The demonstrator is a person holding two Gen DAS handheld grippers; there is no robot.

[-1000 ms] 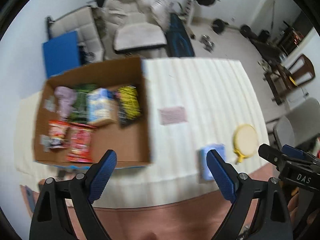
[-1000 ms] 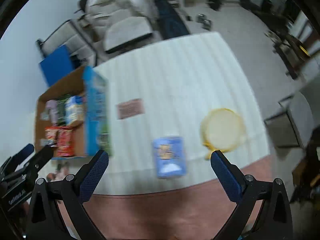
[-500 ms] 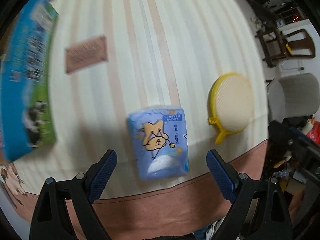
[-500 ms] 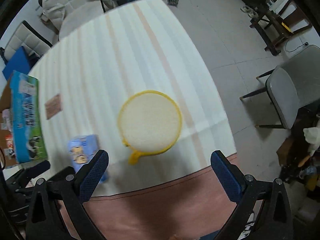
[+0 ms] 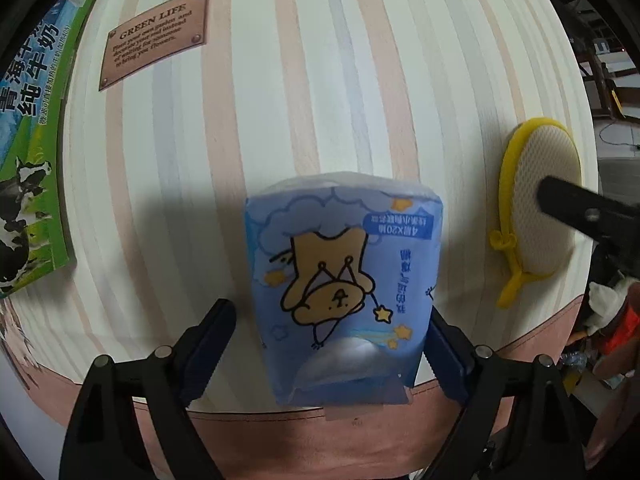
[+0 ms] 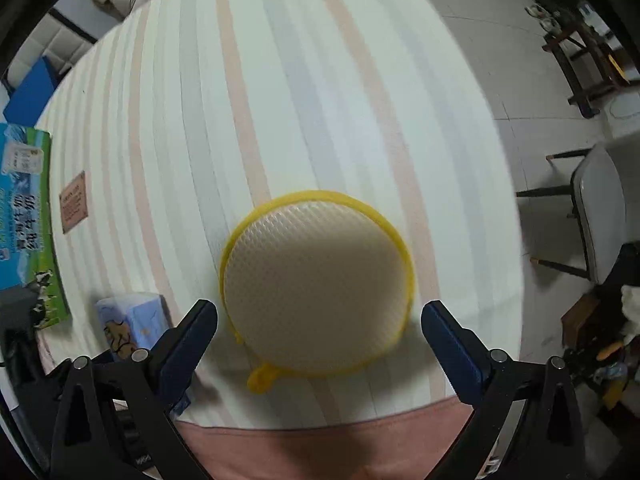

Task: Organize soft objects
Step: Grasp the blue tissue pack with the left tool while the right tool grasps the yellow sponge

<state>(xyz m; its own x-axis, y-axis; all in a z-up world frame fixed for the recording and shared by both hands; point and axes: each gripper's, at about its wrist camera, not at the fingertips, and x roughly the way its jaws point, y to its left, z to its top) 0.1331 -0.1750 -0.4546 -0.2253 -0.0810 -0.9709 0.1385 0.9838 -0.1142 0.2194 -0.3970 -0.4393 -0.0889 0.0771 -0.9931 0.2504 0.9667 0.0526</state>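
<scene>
A blue tissue pack with a cartoon bear (image 5: 344,292) lies on the striped tablecloth near the front edge. My left gripper (image 5: 332,340) is open, its fingers on either side of the pack's near end. A round yellow-rimmed sponge pad (image 6: 316,288) lies to the right; it also shows in the left wrist view (image 5: 540,200). My right gripper (image 6: 320,332) is open, straddling the pad's near half from above. The tissue pack shows at lower left in the right wrist view (image 6: 128,320).
A milk-carton box (image 5: 28,128) stands at the left, also in the right wrist view (image 6: 24,216). A brown "GREEN LIFE" label (image 5: 156,36) is on the cloth. A grey chair (image 6: 600,216) stands off the table's right edge.
Both grippers have dropped down and closed in. The left one now straddles the tissue pack, the right one the yellow pad. Both stay open.
</scene>
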